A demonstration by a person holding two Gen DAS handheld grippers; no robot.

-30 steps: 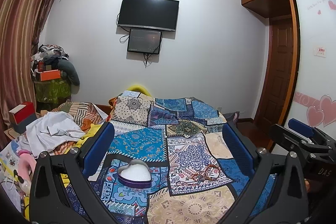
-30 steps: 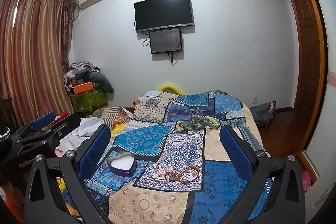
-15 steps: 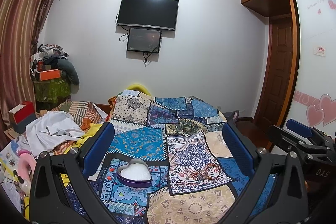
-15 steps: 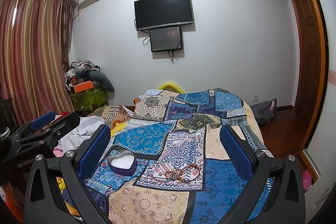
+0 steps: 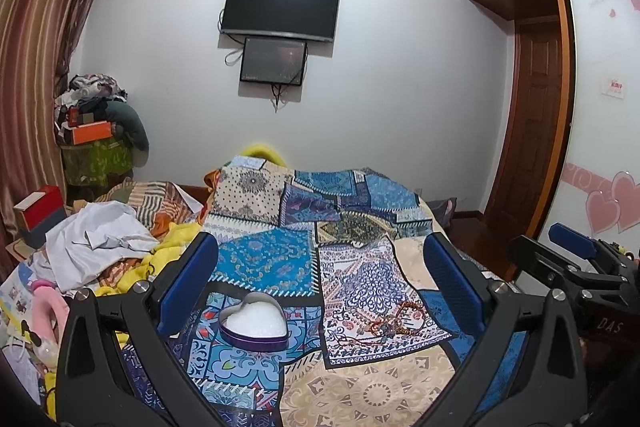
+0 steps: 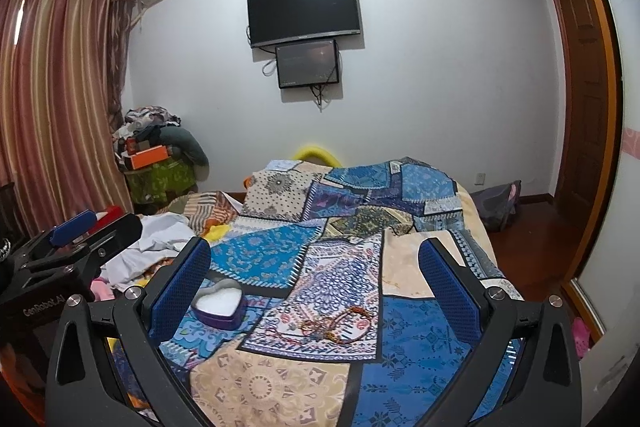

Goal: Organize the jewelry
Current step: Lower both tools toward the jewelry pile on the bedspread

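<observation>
A purple heart-shaped box [image 5: 254, 323] [image 6: 219, 305] with a white lining sits open on the patchwork bedspread. To its right lies a tangle of beaded bracelets and red cord [image 5: 390, 323] [image 6: 334, 323]. My left gripper [image 5: 320, 263] hovers open above the bed, with the box near its left finger and the bracelets near its right. My right gripper [image 6: 314, 259] is open too, held above the bracelets with nothing between its blue pads. Each gripper shows at the edge of the other's view.
The bed [image 5: 360, 387] fills the foreground. Crumpled white and yellow clothes [image 5: 100, 247] are heaped on its left side. A cluttered stand [image 6: 160, 171] stands by the curtain. Two screens [image 5: 280, 11] hang on the far wall, and a wooden door [image 5: 536, 131] is at the right.
Both grippers have drifted slightly; the view has tilted down a little, so the room sits a little higher in the frames. Box and bracelets have not moved.
</observation>
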